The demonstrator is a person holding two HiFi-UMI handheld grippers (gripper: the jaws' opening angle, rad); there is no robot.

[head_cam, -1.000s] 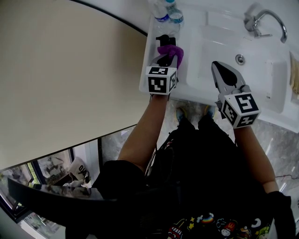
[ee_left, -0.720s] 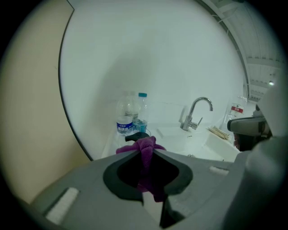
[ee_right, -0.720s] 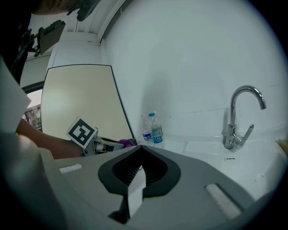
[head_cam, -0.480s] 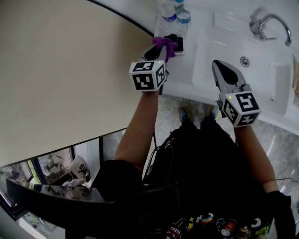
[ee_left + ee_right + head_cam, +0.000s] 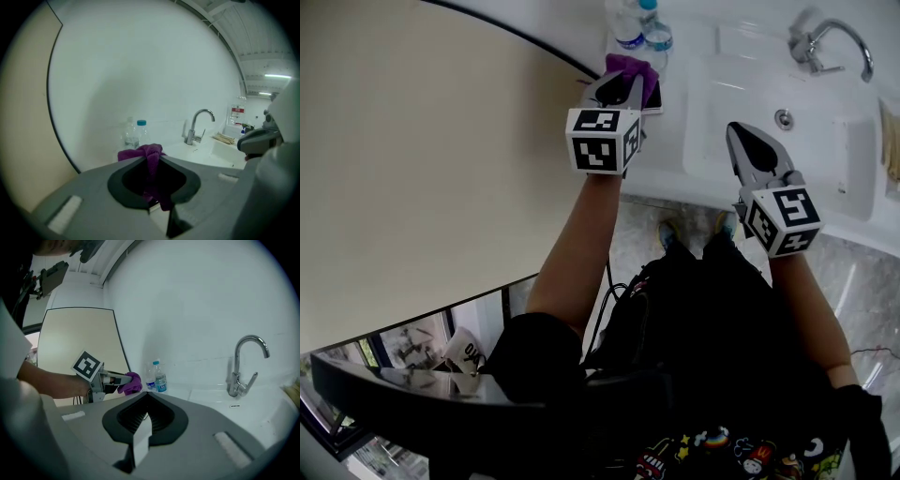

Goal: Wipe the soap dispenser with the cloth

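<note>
My left gripper [image 5: 622, 84] is shut on a purple cloth [image 5: 630, 67] at the back left corner of the white counter, close to the wall. Just right of the cloth a small dark part of the soap dispenser [image 5: 655, 95] shows; the rest is hidden under the cloth and gripper. In the left gripper view the cloth [image 5: 150, 157] bunches between the jaws of my left gripper [image 5: 151, 161]. My right gripper [image 5: 739, 133] hangs shut and empty over the near edge of the basin. The right gripper view looks past my right gripper [image 5: 146, 393] to the cloth [image 5: 130, 383] at the left.
Two clear water bottles [image 5: 639, 30] stand against the wall behind the cloth. A chrome faucet [image 5: 830, 42] rises at the back of the white sink [image 5: 825, 178]. A beige panel [image 5: 422, 159] borders the counter on the left.
My left gripper has carried the cloth away from the counter's front toward the wall and the bottles. The right gripper has stayed in place.
</note>
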